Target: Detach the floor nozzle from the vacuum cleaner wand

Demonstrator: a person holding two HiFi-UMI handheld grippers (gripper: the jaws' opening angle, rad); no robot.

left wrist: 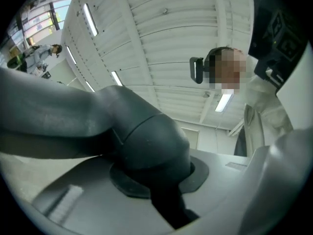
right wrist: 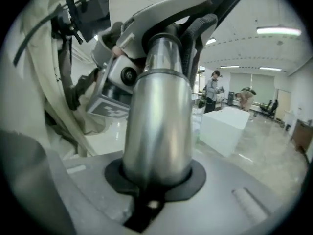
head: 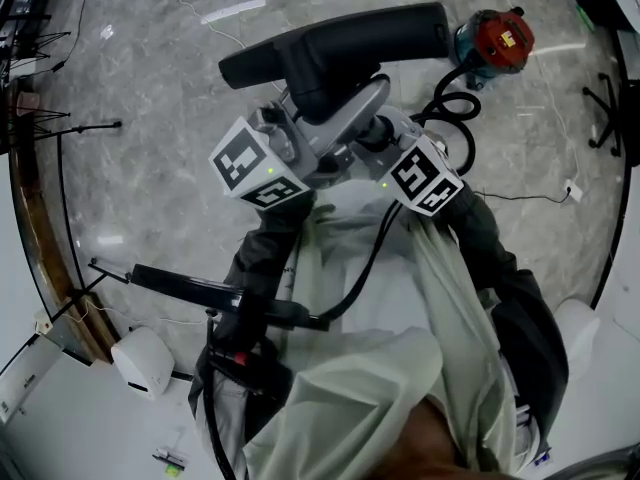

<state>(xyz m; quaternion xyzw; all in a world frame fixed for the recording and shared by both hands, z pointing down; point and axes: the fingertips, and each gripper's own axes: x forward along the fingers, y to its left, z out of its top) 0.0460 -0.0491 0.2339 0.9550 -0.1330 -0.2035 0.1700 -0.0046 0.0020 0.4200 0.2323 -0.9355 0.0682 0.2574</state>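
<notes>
The black floor nozzle (head: 340, 38) is held up in front of me, joined to the silver wand (head: 345, 118). In the left gripper view, the nozzle's dark neck (left wrist: 142, 141) fills the space between the jaws, and my left gripper (left wrist: 156, 182) is shut on it. The right gripper view shows the shiny wand tube (right wrist: 159, 116) clamped by my right gripper (right wrist: 156, 182), with the nozzle (right wrist: 195, 9) above. From the head view, the left gripper (head: 300, 118) and right gripper (head: 378, 130) sit close together on either side of the joint.
The red and teal vacuum body (head: 497, 40) lies on the marble floor at upper right, its black hose (head: 450, 108) looping toward me. A black stand (head: 200, 290) and a white device (head: 143, 360) lie at lower left. People stand far off in the hall (right wrist: 213, 89).
</notes>
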